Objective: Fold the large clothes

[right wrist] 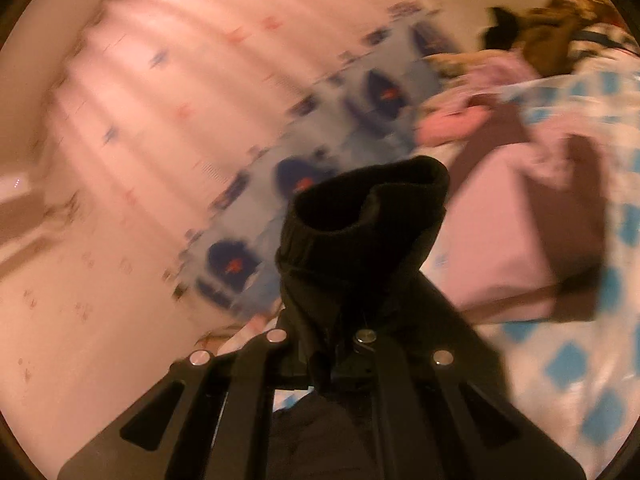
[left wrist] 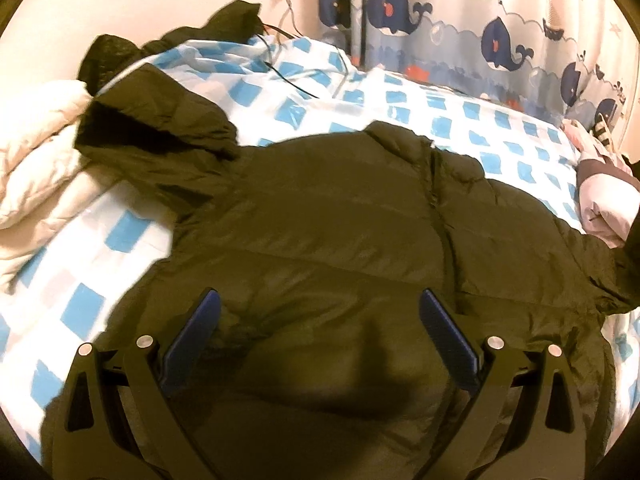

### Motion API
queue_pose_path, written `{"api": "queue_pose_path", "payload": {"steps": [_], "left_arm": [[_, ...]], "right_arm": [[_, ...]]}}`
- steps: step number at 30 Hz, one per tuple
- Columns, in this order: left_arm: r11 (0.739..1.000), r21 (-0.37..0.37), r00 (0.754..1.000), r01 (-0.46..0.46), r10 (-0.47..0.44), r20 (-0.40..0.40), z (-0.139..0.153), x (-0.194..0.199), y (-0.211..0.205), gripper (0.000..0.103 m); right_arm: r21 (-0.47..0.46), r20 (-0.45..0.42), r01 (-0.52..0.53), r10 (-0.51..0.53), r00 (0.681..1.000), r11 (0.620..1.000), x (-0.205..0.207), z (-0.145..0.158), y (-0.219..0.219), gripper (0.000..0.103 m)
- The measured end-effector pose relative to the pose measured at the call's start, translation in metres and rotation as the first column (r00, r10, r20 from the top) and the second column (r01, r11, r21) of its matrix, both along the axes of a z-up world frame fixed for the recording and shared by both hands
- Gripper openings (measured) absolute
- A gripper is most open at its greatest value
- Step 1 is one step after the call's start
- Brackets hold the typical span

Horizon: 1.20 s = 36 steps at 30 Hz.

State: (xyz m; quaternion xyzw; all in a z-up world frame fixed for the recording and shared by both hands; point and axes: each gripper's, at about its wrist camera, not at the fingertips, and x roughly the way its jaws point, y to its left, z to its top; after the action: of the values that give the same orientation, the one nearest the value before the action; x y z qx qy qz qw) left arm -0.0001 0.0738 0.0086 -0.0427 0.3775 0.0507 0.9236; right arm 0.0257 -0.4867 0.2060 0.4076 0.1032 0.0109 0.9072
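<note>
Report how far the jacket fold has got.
Done: the black jacket lies spread, front up, on the checked bedspread, one sleeve flung out. In hand: the right gripper is shut on the other sleeve's cuff, lifted off the bed; the left gripper hovers open over the hem. Left: no fold shows yet, so both sleeves and the body.

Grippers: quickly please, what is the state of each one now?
Left gripper: open, holding nothing, above the dark puffy quilted jacket.
Right gripper: closed on the jacket's black ribbed sleeve cuff.
</note>
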Motion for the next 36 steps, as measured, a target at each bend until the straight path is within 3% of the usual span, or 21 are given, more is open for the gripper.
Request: {"api": "queue_pose_path", "payload": {"steps": [7, 13, 21, 32, 36], "left_arm": [[0.999, -0.016, 0.999, -0.047, 0.047, 0.011, 0.009, -0.007, 0.035, 0.095], [0.998, -0.024, 0.998, -0.066, 0.067, 0.014, 0.012, -0.014, 0.055, 0.095], [0.995, -0.024, 0.996, -0.094, 0.095, 0.003, 0.014, -0.022, 0.08, 0.095], [0.989, -0.028, 0.989, -0.147, 0.147, -0.017, 0.012, -0.027, 0.116, 0.095], [0.988, -0.013, 0.987, -0.157, 0.157, -0.02, 0.012, -0.03, 0.125, 0.095]], "right_arm": [[-0.093, -0.015, -0.233, 0.233, 0.972, 0.968, 0.07, 0.024, 0.139, 0.006], [-0.121, -0.064, -0.377, 0.372, 0.926, 0.918, 0.107, 0.008, 0.246, 0.006], [-0.116, -0.099, -0.491, 0.482, 0.871, 0.863, 0.139, -0.016, 0.348, 0.006], [-0.078, -0.28, -0.547, 0.508, 0.814, 0.834, 0.18, -0.125, 0.436, 0.006], [-0.074, -0.367, -0.6, 0.538, 0.759, 0.796, 0.186, -0.165, 0.466, 0.009]]}}
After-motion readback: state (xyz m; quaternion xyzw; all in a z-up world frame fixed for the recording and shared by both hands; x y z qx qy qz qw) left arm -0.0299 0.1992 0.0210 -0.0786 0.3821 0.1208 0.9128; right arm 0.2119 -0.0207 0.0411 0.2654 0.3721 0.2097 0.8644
